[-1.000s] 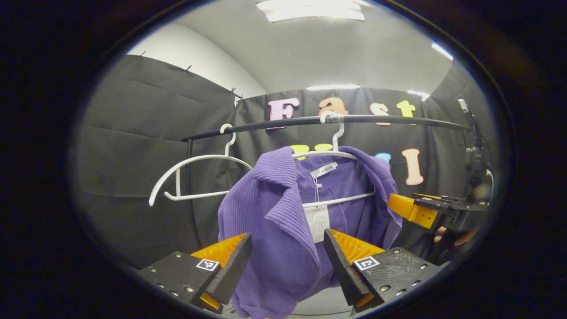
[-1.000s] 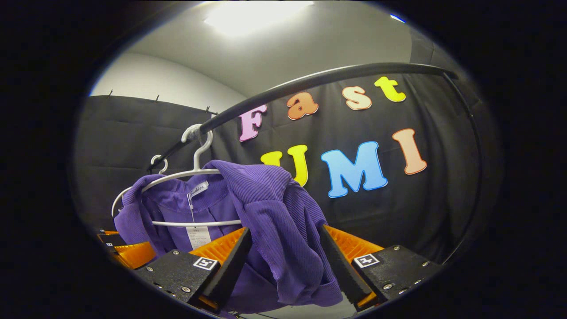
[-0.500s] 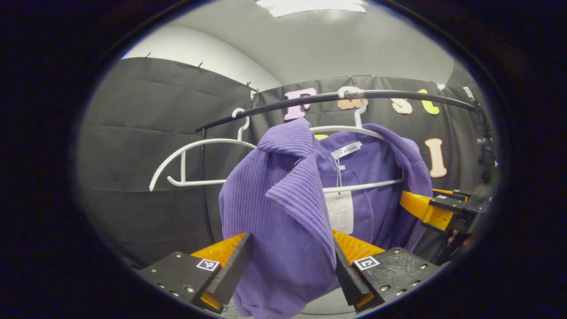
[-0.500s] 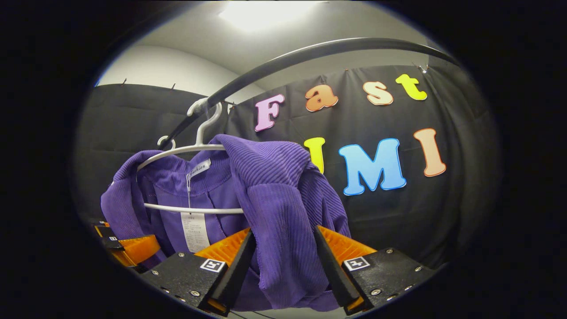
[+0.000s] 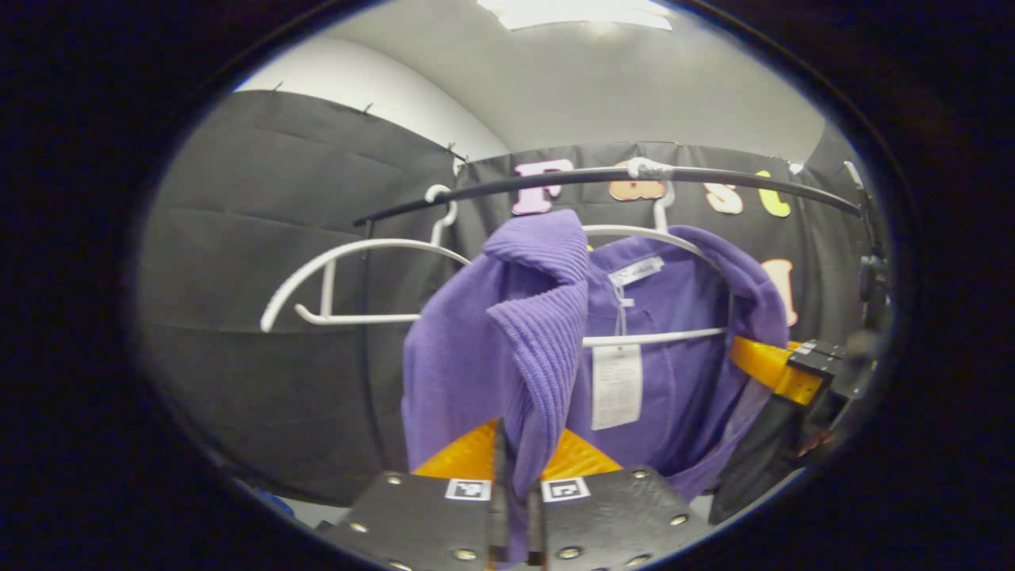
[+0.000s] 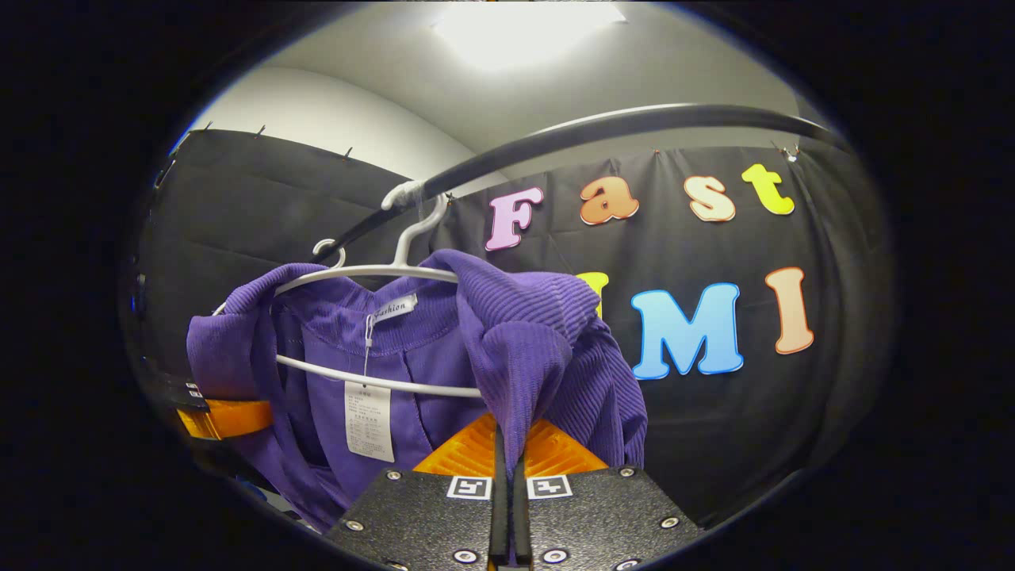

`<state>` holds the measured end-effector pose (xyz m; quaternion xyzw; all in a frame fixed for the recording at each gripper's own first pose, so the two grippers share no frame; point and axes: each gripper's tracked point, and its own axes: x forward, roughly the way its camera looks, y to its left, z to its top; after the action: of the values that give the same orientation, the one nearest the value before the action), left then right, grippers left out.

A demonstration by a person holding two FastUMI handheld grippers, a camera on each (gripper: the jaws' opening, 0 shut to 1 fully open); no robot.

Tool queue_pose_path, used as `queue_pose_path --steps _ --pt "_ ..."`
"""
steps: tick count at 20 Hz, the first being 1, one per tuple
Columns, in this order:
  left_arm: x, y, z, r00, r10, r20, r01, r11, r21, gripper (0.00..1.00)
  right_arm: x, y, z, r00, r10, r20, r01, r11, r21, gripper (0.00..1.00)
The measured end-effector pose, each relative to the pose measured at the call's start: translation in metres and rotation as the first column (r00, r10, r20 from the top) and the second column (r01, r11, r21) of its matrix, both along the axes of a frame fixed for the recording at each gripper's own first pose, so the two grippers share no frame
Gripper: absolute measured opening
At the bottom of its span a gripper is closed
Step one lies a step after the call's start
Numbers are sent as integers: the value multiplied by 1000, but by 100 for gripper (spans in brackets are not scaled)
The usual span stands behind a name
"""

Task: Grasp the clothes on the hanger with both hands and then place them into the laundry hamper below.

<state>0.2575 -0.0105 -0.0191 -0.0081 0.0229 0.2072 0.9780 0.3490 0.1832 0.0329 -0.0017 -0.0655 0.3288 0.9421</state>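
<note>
Under the black rail (image 5: pixel 714 176) a purple garment (image 5: pixel 476 349) hangs – left gripper (image 5: pixel 515 468) and right gripper (image 6: pixel 509 464) each clamped on it

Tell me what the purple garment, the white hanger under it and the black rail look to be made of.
Purple ribbed garment: soft knit or corduroy-like fabric, matte, with fine parallel ribs and limp folds. White hanger: thin, smooth rod, probably plastic or coated wire; I can't tell which. Black rail: likely painted metal tube, with a faint sheen along its curve.
</note>
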Motion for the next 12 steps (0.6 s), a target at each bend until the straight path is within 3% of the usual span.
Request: queue_pose_path --steps 1,4,5,6,11,12 --pt "0 -1 7 1000 -13 12 13 1000 3 11 -3 -2 10 999 -10 33 9 1000 4 2" --pt "-7 -9 23 997 -74 28 73 997 19 1 -6 -5 32 995 -33 99 32 999 16 2" --pt "-10 -6 32 996 -74 41 72 997 32 6 -3 -5 39 993 -40 110 38 999 22 2" --pt "-12 -3 41 996 -75 54 73 996 41 1 -1 -7 45 992 -47 118 44 999 30 1" --pt "-32 19 89 991 -58 120 49 996 81 0 7 -22 71 981 -92 172 81 994 69 2" --pt "-35 26 97 989 -53 135 42 996 78 6 9 -23 74 979 -97 179 85 994 71 2"
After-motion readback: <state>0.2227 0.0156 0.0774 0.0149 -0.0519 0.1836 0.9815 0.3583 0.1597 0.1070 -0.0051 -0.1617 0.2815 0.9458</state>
